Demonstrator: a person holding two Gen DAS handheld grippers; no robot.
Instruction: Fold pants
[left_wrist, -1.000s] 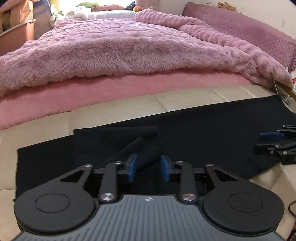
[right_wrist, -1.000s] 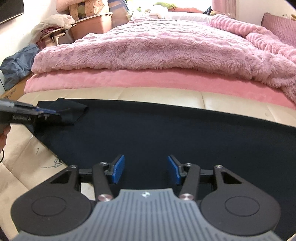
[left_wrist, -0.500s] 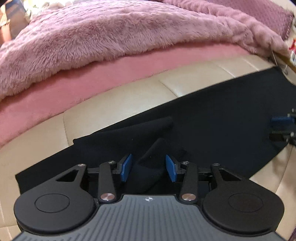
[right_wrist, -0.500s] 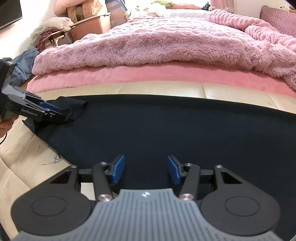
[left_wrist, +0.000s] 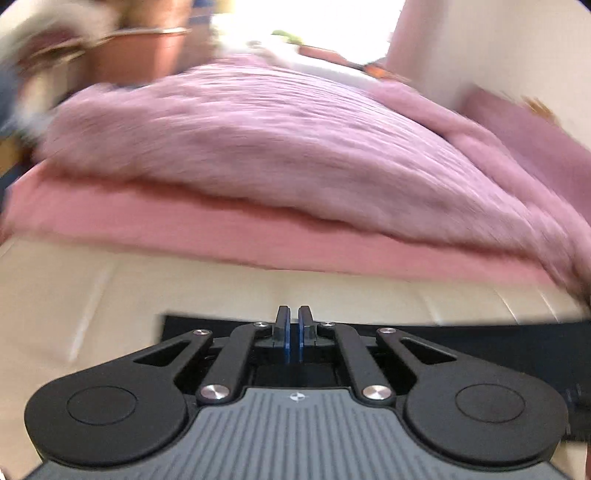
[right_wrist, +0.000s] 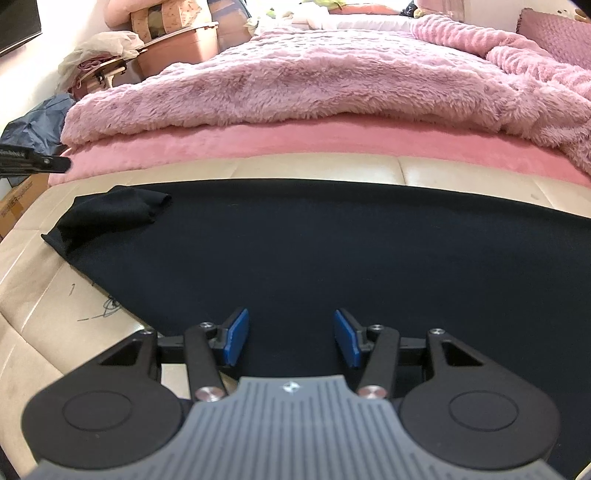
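Right wrist view, far left edge: the left gripper (right_wrist: 55, 165) is hanging above the bench, its tip showing nothing between the pads; cloth lies below it, not in it. In its own blurred view the left gripper (left_wrist: 291, 332) has just been closing, and the blue pads are now sitting almost together with nothing visible between them, so it is likely clearing off after a release.

Left of centre: a small flap (right_wrist: 122, 206) is lying doubled back on the pants (right_wrist: 332, 251), probably a hem turned in to square that end.

Centre to right: the pants are spreading flat along the cream bench (right_wrist: 55, 314), beside the pink blanket (right_wrist: 295, 81).

Bottom centre: the right gripper (right_wrist: 291, 336) is waiting over the near edge, fingers moderately apart and holding nothing, seemingly poised for the next grab.
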